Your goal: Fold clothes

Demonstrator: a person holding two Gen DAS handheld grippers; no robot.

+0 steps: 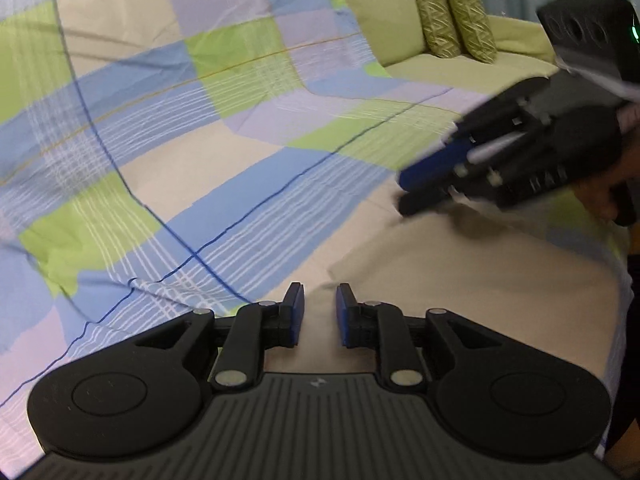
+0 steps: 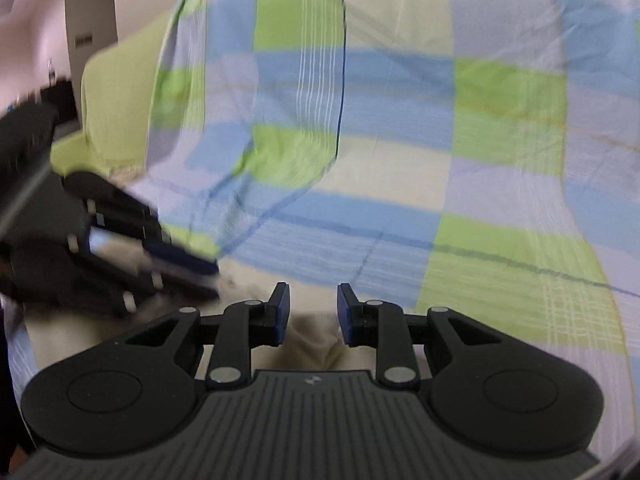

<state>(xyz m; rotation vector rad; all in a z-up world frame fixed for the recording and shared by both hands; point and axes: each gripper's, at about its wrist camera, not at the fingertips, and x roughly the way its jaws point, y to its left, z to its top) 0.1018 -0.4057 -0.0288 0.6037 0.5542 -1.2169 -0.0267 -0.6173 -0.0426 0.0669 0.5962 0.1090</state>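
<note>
Both claws hang narrowly parted, gripping nothing — left claw (image 1: 319,312) and right claw (image 2: 313,312) over the beige garment (image 1: 460,288), which lies on the checked sheet (image 1: 200,140).

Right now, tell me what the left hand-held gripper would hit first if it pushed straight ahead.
The left hand-held gripper would likely meet the beige cloth lying just ahead of its tips, on the checked sheet; depth is hard to judge.

A checked sheet (image 1: 224,152) in blue, green, lilac and cream covered the green sofa (image 1: 460,68); two patterned cushions (image 1: 452,12) leaned against its back.
</note>
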